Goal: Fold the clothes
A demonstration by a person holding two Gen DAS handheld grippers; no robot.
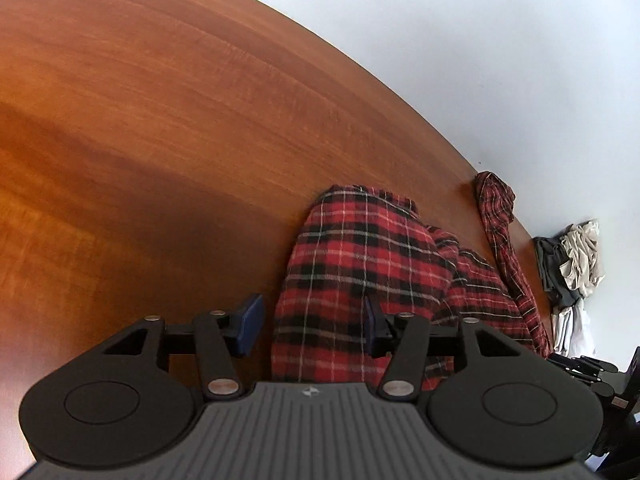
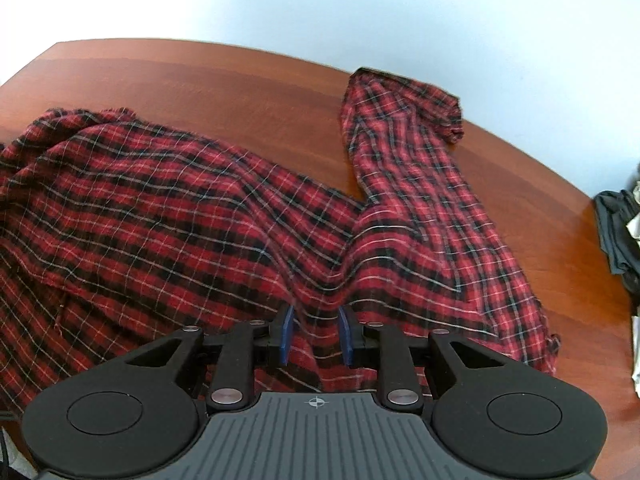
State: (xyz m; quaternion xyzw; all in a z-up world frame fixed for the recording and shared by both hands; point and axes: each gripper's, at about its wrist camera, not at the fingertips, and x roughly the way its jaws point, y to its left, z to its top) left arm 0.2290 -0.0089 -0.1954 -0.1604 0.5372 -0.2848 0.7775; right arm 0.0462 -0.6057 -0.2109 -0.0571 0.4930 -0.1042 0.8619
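Note:
A red and black plaid shirt lies spread on the brown wooden table, one sleeve stretching toward the far edge. My right gripper sits at the shirt's near part, its blue pads drawn in on a raised ridge of fabric whose creases run to the jaws. In the left wrist view the plaid shirt mounds up on the right. My left gripper is open wide at the shirt's left edge, with one fingertip over bare wood and the other over cloth.
A heap of grey and cream clothes lies past the table's right end, also seen as clothes at the right wrist view's edge. A pale wall runs behind the table. Black equipment stands low on the right.

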